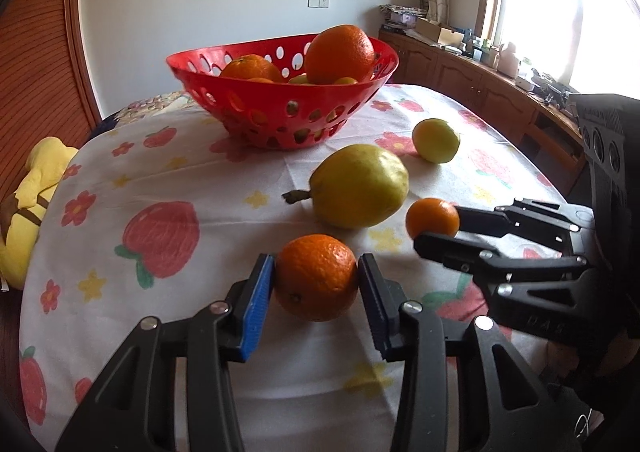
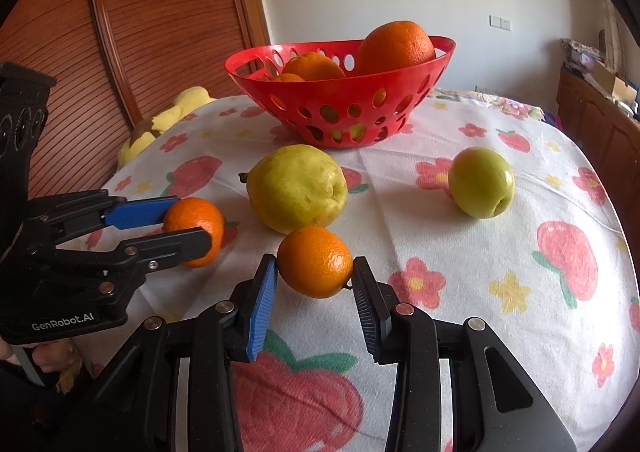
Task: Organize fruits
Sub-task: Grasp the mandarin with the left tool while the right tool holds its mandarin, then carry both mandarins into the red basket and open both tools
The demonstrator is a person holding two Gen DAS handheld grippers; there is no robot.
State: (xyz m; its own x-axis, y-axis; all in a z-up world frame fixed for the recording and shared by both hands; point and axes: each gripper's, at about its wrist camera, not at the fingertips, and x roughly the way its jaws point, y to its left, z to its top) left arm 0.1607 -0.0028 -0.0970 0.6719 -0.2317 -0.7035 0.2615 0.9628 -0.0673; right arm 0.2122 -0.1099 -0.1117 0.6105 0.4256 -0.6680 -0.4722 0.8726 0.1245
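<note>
The left hand-held gripper (image 2: 188, 226), marked "GenRobot.AI", and the right (image 2: 315, 280) each clamp an orange (image 2: 315, 261).

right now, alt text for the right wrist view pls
The right gripper clamps a small orange, while the left gripper grips another orange. Behind lie a pear, a green apple and a red basket of oranges.

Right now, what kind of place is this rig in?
Probably a home room: a table under a strawberry-print cloth, a yellow plush toy beside it, and wooden cabinets cluttered with boxes below a curtained window.
</note>
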